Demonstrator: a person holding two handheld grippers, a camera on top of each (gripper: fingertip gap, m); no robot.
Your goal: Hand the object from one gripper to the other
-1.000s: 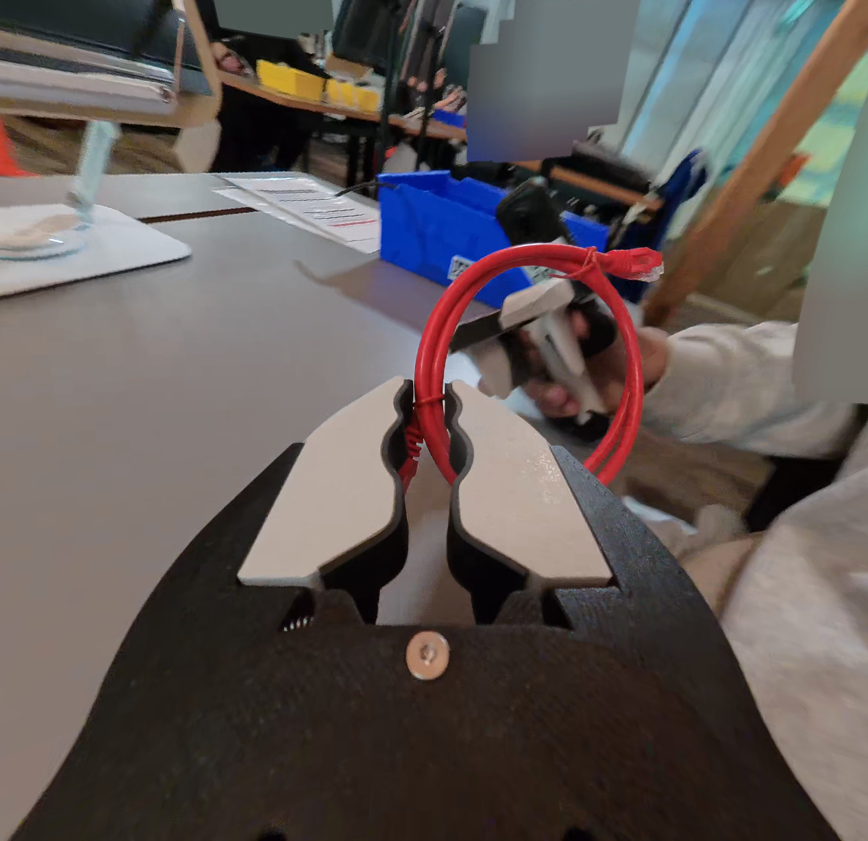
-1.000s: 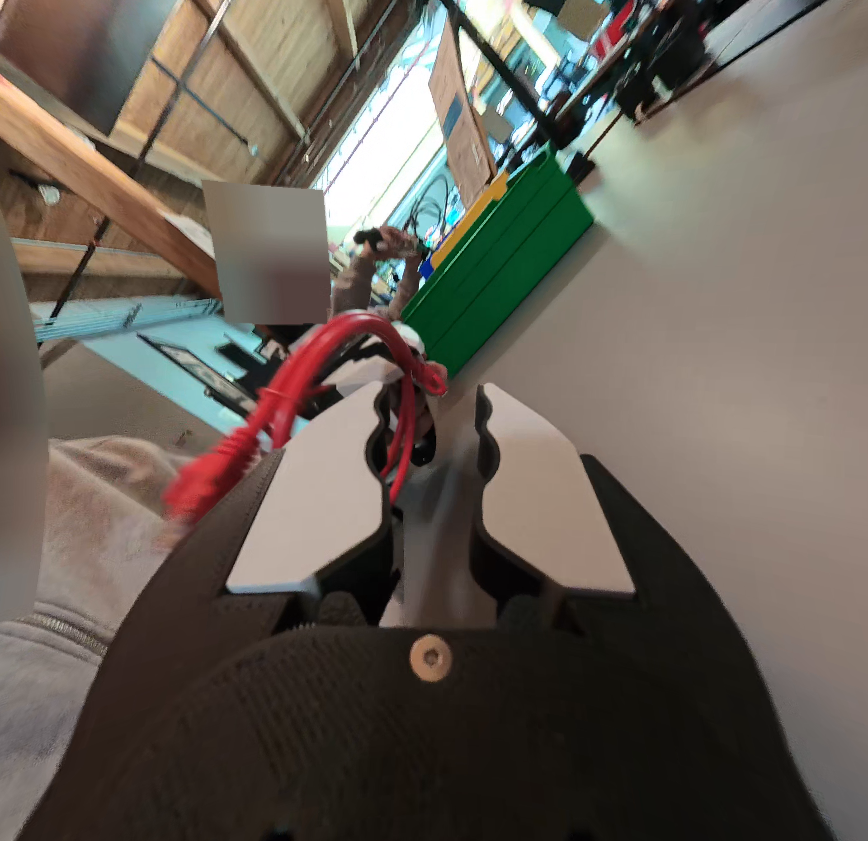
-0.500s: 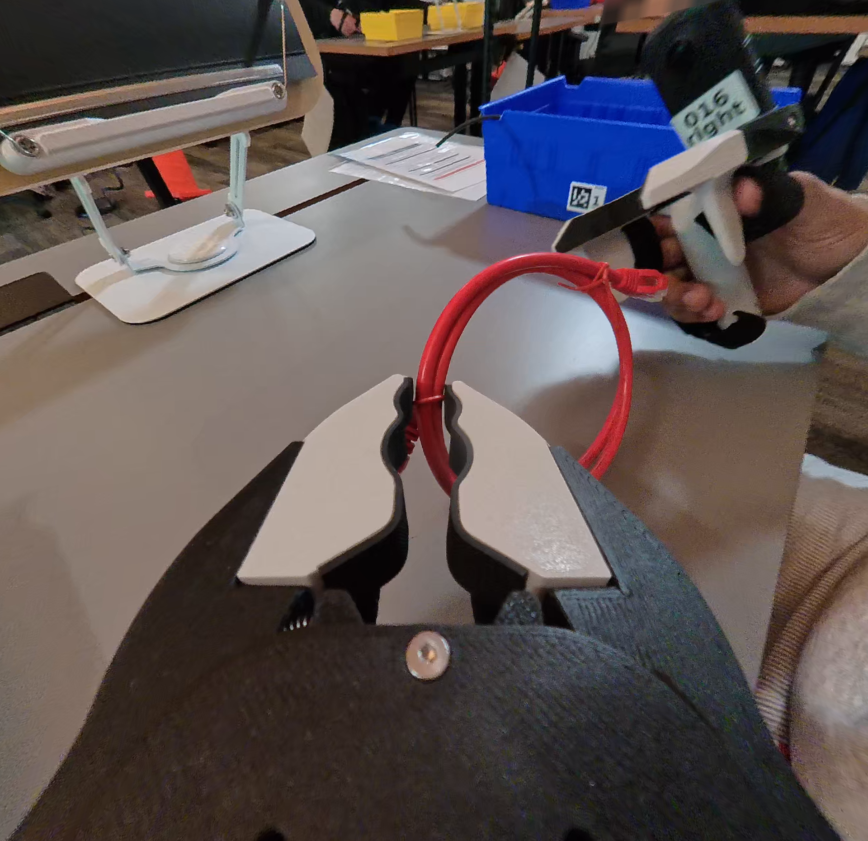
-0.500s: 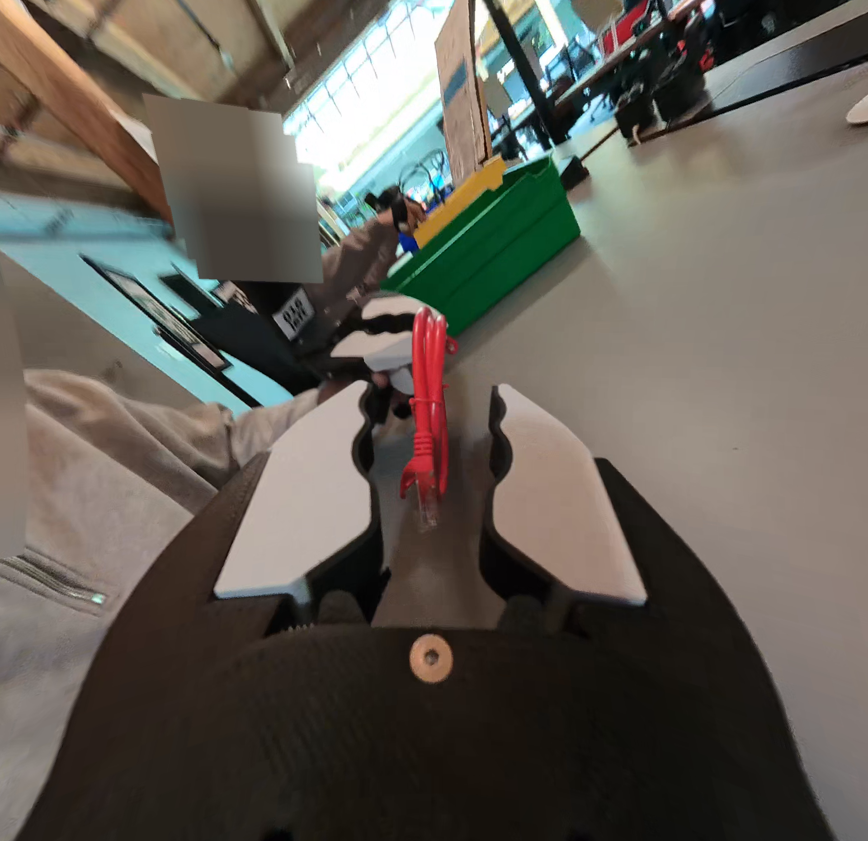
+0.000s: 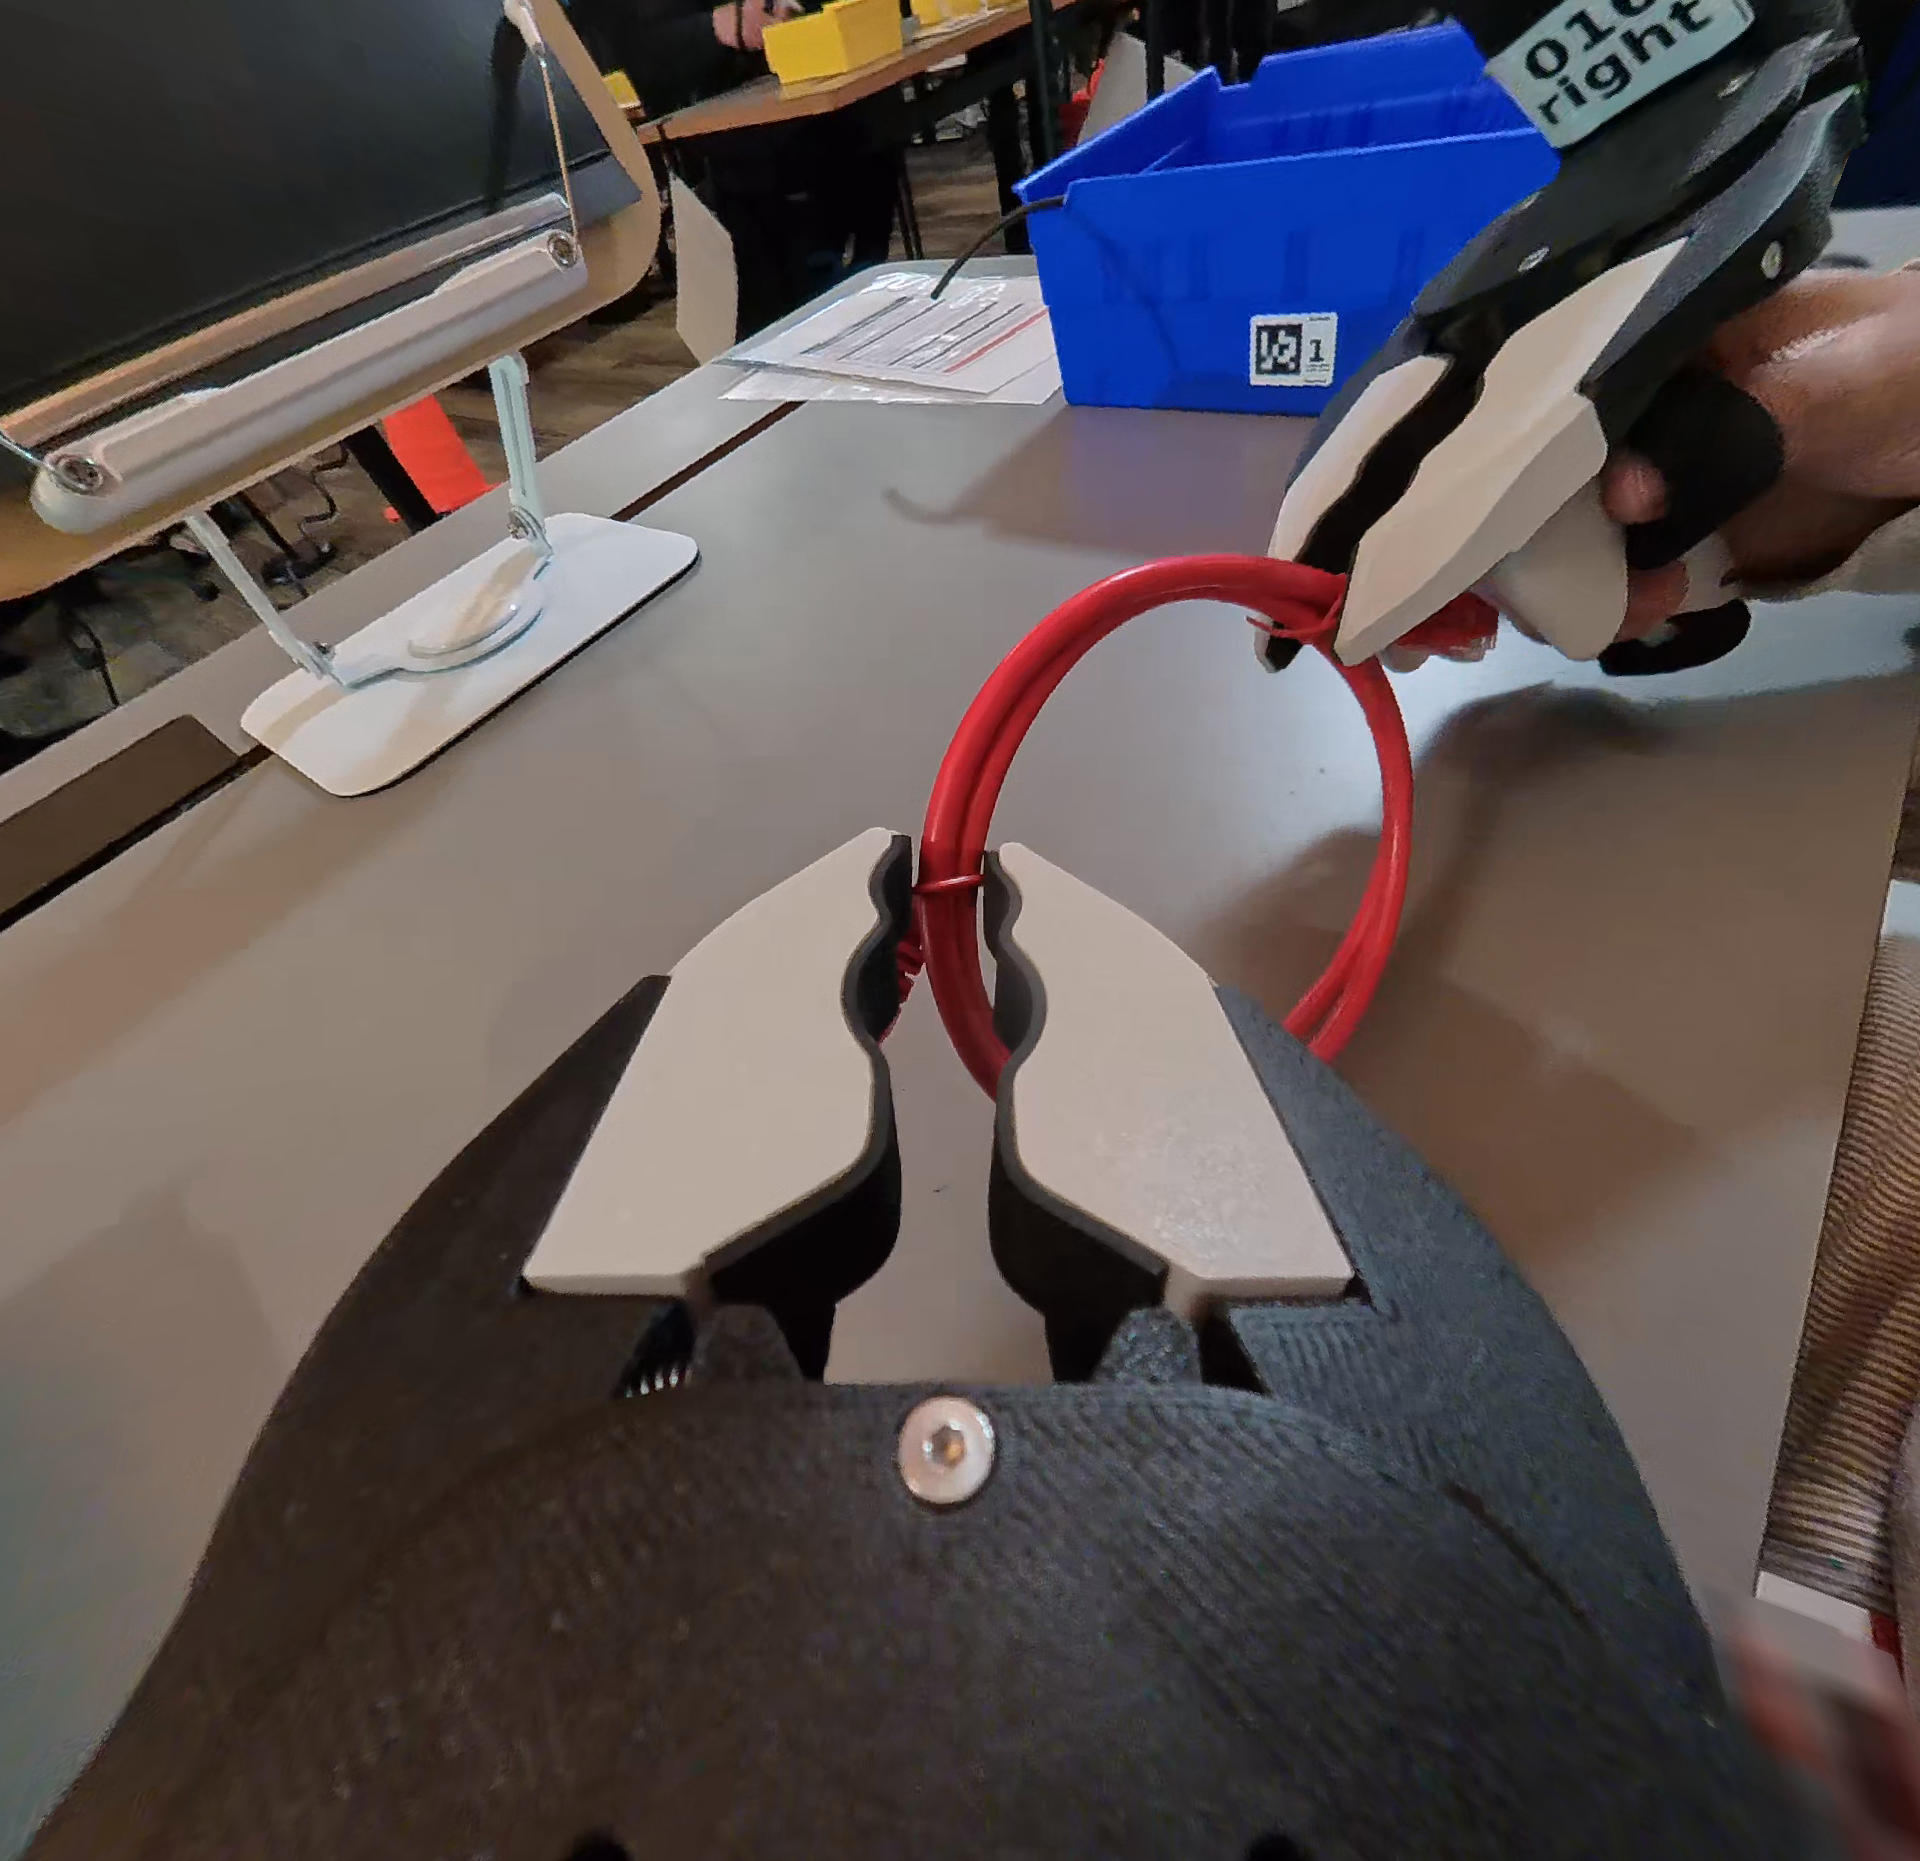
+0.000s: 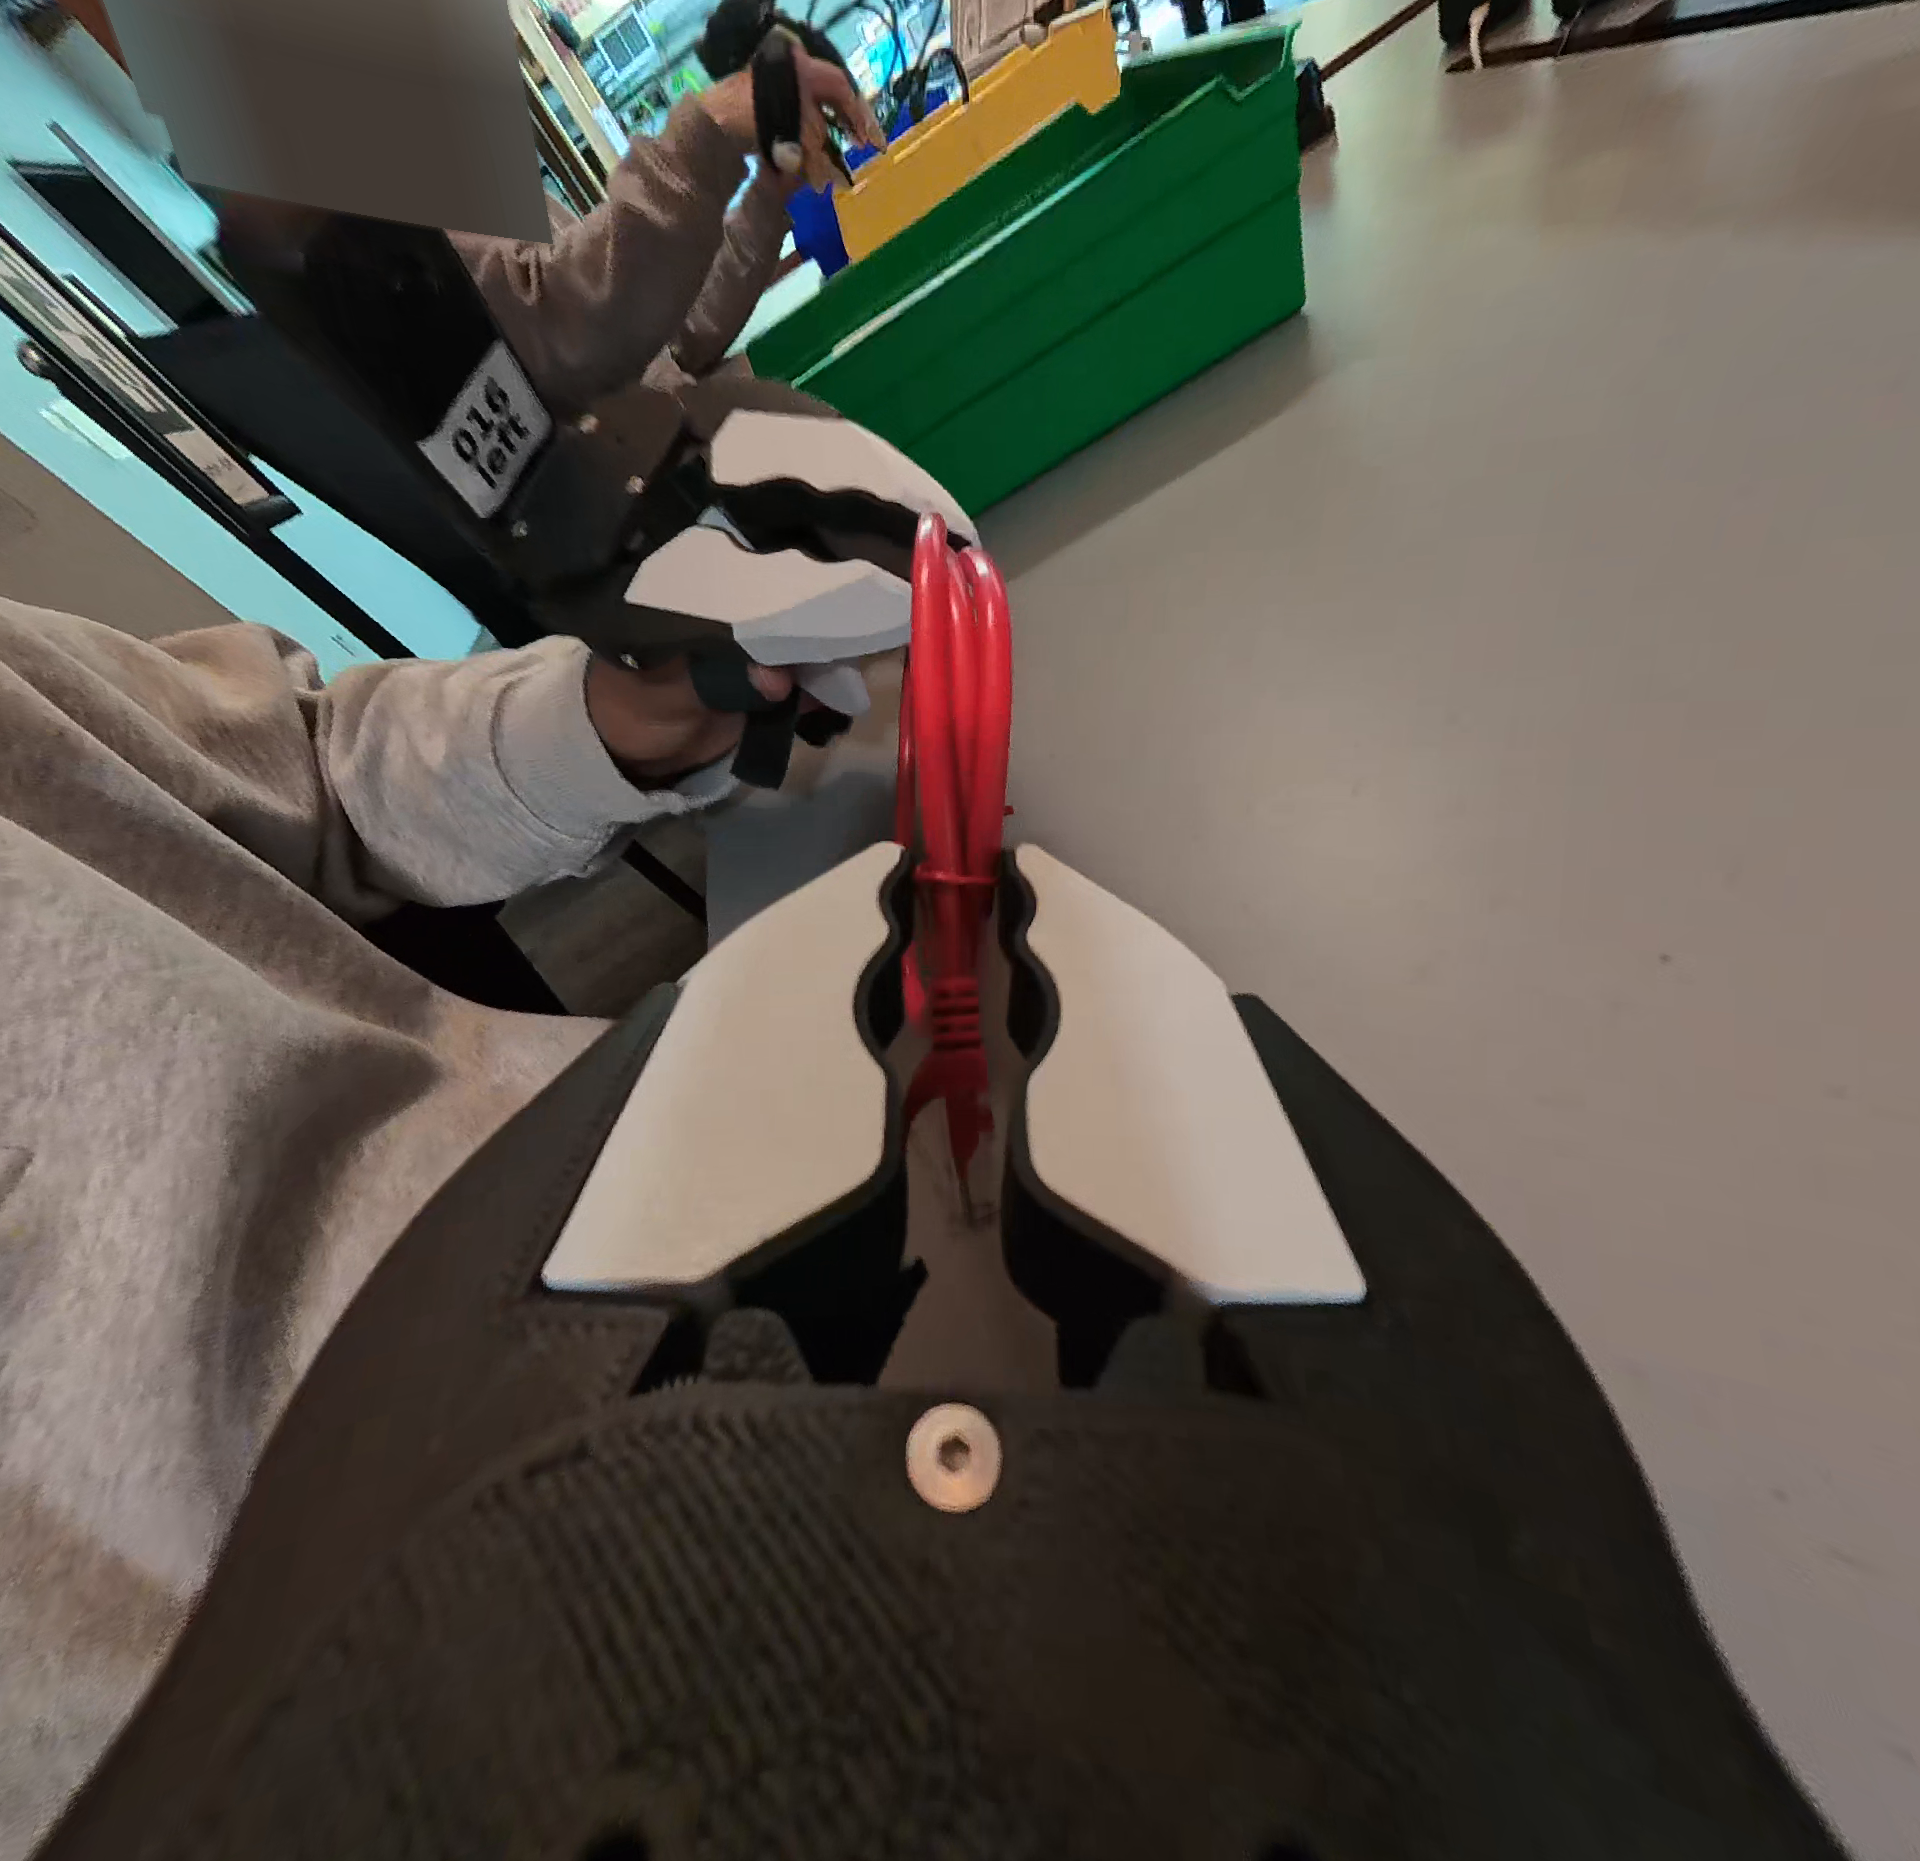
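Note:
A red coiled cable (image 5: 1387, 772), bound with thin ties, stands upright as a loop above the grey table (image 5: 416, 980). My left gripper (image 5: 951, 866) is shut on the near side of the loop. My right gripper (image 5: 1304, 637) comes in from the upper right and is shut on the loop's far top side, by a tie and a plug. In the right wrist view, my right gripper (image 6: 958, 861) pinches the cable (image 6: 961, 668) with a red plug lying between its fingers. The left gripper (image 6: 935, 575) holds the far end there.
A blue bin (image 5: 1174, 253) and papers (image 5: 914, 341) lie at the table's far side. A monitor stand's white base (image 5: 468, 658) is at the left. A green bin (image 6: 1091, 284) with a yellow bin (image 6: 977, 118) behind it stands across the table. A grey sleeve (image 6: 416, 762) is at the left.
My right gripper moved onto the far side of the cable loop and its fingers closed on it. My left gripper kept its hold on the cable.

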